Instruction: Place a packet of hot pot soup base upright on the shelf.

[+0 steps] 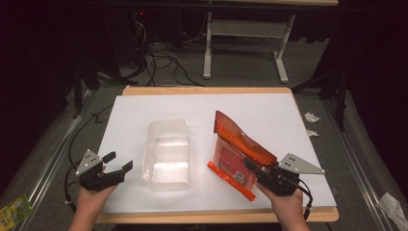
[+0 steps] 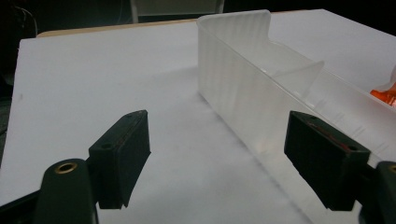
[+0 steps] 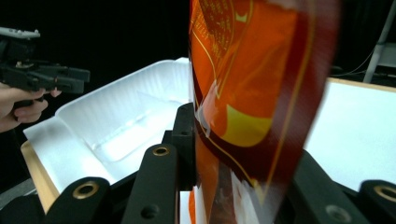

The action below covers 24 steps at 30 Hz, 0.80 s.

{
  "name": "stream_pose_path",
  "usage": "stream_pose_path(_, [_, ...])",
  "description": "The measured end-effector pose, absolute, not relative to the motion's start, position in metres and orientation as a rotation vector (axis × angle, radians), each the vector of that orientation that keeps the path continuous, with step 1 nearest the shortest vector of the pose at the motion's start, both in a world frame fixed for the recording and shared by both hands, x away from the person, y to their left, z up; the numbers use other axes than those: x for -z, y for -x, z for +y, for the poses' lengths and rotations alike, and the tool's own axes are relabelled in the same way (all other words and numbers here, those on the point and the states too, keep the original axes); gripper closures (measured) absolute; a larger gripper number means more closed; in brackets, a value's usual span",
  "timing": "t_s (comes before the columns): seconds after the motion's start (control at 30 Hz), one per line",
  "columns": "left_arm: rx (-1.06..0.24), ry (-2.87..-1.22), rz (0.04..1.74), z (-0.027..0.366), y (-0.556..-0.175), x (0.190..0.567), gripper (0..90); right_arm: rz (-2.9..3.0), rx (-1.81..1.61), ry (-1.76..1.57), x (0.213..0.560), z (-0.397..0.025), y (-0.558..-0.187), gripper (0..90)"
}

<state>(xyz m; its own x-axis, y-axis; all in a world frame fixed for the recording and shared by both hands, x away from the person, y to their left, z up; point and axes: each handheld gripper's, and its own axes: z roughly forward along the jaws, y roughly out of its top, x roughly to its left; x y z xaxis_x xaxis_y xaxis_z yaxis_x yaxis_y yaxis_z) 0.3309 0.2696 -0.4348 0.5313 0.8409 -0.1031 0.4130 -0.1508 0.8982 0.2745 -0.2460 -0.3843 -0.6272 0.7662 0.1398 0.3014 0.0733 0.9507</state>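
The right claw (image 1: 253,168) is clamped on the orange pouch (image 1: 239,149), both jaws pressed flat against its lower part; in the right gripper view the pouch (image 3: 247,93) rises between the jaws and fills the space above them. The pouch stands tilted, its bottom edge touching the white surface (image 1: 269,110) and its top leaning away from the person. It sits just to the right of the clear plastic tray (image 1: 166,154), apart from it.

The left claw (image 1: 120,162) is released, jaws spread wide and gripping nothing. It hovers just to the left of the tray, near the tray's front corner, pointing toward it. In the left gripper view the tray's ribbed side wall (image 2: 243,88) runs past the right-hand jaw, close to it; contact cannot be confirmed. An inner divider is visible inside the tray.

The tray lies flat on the surface, near its middle, long side running away from the person.
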Motion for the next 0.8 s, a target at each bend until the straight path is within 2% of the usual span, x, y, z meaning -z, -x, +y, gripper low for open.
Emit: stream_pose_path(0.8, [-0.527, -1.763, 1.044, 0.272, -0.331, 0.437, 22.9, 1.868, -1.654, -1.030, 0.348, -0.211, -0.290, 72.6])
